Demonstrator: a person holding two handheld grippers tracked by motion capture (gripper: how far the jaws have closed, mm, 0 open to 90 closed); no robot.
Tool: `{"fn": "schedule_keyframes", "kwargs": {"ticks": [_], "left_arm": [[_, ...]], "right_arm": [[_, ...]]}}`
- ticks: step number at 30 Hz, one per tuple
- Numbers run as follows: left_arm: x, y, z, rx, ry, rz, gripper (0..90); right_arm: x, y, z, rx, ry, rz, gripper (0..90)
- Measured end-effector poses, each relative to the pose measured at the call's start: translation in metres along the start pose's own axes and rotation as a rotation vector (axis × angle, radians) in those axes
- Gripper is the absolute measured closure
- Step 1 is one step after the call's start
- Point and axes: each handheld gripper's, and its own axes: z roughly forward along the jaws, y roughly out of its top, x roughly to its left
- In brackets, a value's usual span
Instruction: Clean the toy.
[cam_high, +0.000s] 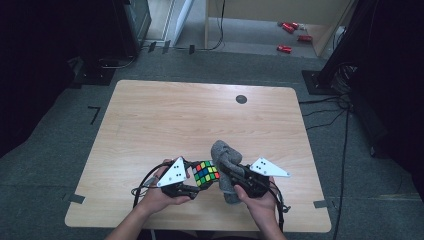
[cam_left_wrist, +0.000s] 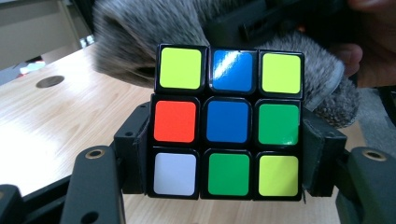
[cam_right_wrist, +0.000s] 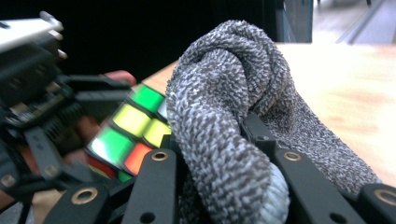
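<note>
The puzzle cube (cam_left_wrist: 227, 122) has bright squares in black frames: yellow, blue, green, red and white. It sits near the front edge of the wooden table (cam_high: 165, 115). The left gripper (cam_high: 196, 181) squeezes the cube tight from both sides. Right beside the cube, touching it, is a fuzzy grey cloth (cam_right_wrist: 233, 107). The right gripper (cam_high: 226, 176) pinches that cloth between its black jaws.
</note>
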Motion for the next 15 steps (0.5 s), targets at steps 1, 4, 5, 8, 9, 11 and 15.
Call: {"fn": "schedule_keyframes", "kwargs": {"ticks": [1,4,5,8,9,11,15], "left_arm": [[0.000,0.000,0.000,0.000,0.006,-0.001,34.6],[-0.001,-0.001,0.003,0.026,0.021,0.012,34.6],[-0.002,-0.001,0.003,0.025,0.020,0.013,34.6],[-0.001,0.000,0.000,-0.002,0.012,0.005,34.6],[0.000,0.001,-0.001,-0.011,0.007,-0.006,34.6],[0.002,0.001,-0.003,-0.021,0.010,-0.024,34.6],[0.003,0.000,0.000,0.002,0.023,-0.025,34.6]], "right_arm": [[0.000,0.000,0.000,0.004,0.003,0.001,71.7],[0.017,0.004,0.000,-0.019,0.055,-0.044,71.5],[0.025,0.006,0.001,-0.030,0.066,-0.069,71.5],[0.030,0.007,0.001,-0.043,0.053,-0.099,71.3],[0.024,0.006,0.001,-0.048,0.045,-0.079,71.3],[0.014,0.003,0.001,-0.040,0.017,-0.042,71.4],[0.015,0.002,0.000,-0.028,0.019,-0.037,71.4]]}}
